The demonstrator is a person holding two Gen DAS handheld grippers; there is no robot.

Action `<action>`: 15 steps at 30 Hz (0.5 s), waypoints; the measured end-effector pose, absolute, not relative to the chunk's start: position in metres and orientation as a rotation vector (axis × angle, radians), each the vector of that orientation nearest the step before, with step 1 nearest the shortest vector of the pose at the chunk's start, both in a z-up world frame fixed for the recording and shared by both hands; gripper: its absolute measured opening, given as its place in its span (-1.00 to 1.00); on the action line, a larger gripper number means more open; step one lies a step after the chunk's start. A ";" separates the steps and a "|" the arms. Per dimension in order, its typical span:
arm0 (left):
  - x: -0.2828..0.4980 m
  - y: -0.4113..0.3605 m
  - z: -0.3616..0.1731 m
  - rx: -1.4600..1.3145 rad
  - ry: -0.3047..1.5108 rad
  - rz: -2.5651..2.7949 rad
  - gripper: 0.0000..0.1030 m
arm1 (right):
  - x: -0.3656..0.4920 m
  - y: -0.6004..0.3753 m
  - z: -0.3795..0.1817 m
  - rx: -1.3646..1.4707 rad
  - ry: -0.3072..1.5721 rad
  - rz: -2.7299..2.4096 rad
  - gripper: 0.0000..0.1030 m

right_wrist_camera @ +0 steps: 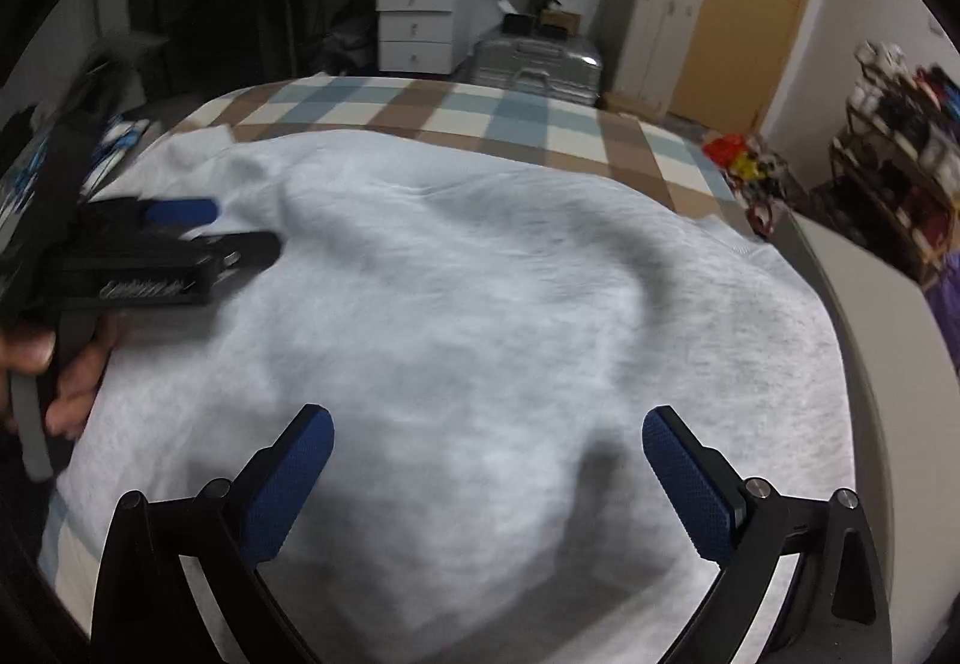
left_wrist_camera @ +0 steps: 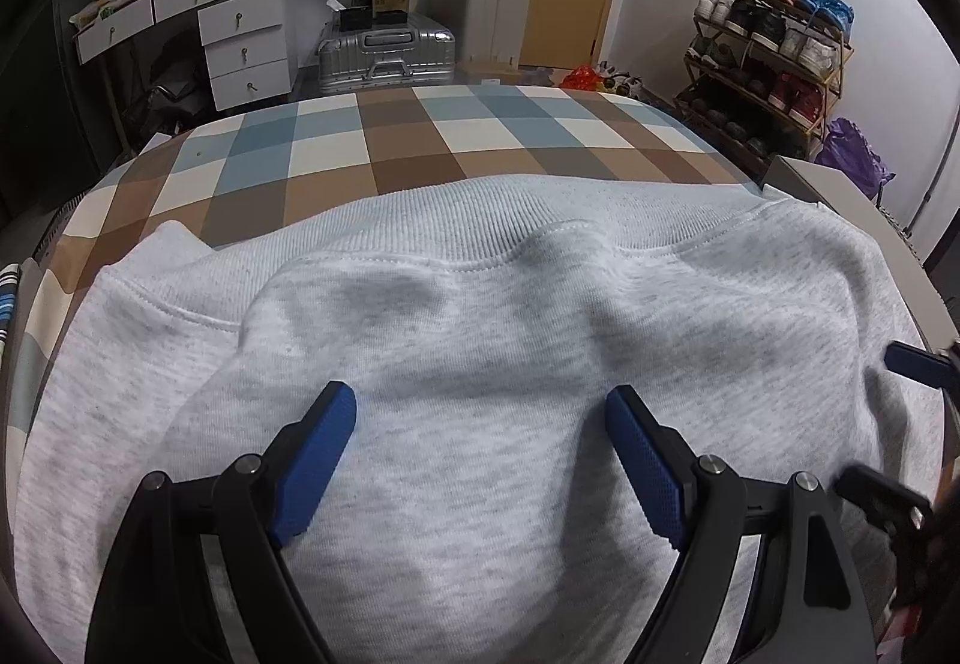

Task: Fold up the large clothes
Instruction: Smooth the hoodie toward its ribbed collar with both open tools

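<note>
Grey marl fleece fills your left wrist view: the sweatshirt lies spread on the bed's checked cover, its ribbed hem at the far edge and a doubled layer with a stitched band at the left, so a fold seems to be in place there. Your left gripper hangs above the middle of the cloth with its jaws wide apart and nothing between them, likely poised to pick the next edge. The tip of the right gripper shows at the far right.

In your right wrist view, which is blurred, the sweatshirt covers most of the checked cover. Your right gripper hovers over it, jaws wide and empty. At the left your hand holds the left gripper low over the garment's side.
</note>
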State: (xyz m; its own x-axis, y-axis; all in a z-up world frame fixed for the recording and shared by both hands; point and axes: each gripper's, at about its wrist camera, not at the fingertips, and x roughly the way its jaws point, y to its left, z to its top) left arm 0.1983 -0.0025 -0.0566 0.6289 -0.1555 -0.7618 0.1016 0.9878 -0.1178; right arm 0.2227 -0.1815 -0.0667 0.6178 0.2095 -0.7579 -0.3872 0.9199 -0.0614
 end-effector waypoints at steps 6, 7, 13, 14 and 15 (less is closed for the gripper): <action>0.198 -0.003 -0.057 -0.066 0.878 -0.144 0.58 | 0.235 -0.179 -0.088 -0.175 0.854 0.359 1.00; 0.198 -0.003 -0.057 -0.064 0.879 -0.143 0.58 | 0.233 -0.178 -0.088 -0.183 0.842 0.356 1.00; 0.178 -0.011 -0.046 -0.066 0.916 -0.170 0.58 | 0.227 -0.183 -0.089 -0.161 0.811 0.364 1.00; 0.172 -0.015 -0.044 -0.081 0.919 -0.220 0.59 | 0.225 -0.185 -0.090 -0.158 0.804 0.365 1.00; 0.163 -0.026 -0.044 -0.079 0.927 -0.296 0.59 | 0.222 -0.186 -0.090 -0.156 0.797 0.366 1.00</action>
State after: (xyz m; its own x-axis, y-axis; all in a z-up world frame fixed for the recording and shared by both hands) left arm 0.1625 -0.0261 -0.0441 0.5631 -0.2850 -0.7757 0.2176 0.9567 -0.1935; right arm 0.2223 -0.1859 -0.0898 0.6400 0.2610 -0.7227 -0.3775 0.9260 0.0001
